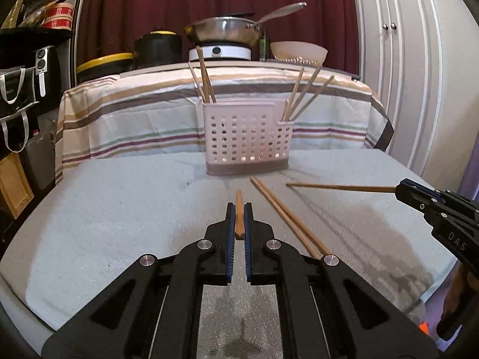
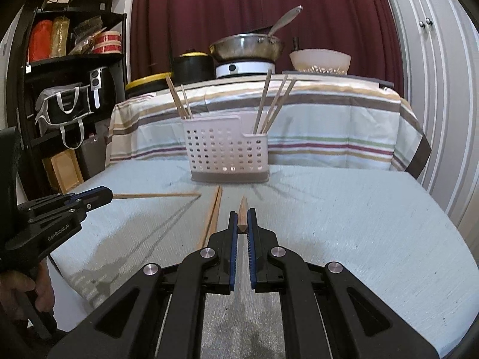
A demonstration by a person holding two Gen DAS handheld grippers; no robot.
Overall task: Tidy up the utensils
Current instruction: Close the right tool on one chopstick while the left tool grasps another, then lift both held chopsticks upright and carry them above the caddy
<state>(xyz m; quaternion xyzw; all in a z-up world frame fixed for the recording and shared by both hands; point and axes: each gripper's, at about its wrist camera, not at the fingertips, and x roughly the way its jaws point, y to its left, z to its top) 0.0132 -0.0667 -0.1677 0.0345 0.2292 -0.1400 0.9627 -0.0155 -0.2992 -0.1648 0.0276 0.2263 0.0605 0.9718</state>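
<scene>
Chopsticks [image 1: 284, 215] lie loose before the perforated caddy [image 1: 248, 137]; each gripper, left [image 1: 239, 212] and right [image 2: 243, 218], clamps one chopstick end-on, likely for dropping into its compartments.

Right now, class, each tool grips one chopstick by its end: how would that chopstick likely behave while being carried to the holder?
The left tool pinches its chopstick at the thick end, so the tip may swing. It stays straight unsupported, so probably stiff. Thin wood suggests light. The holder may nudge easily.
</scene>
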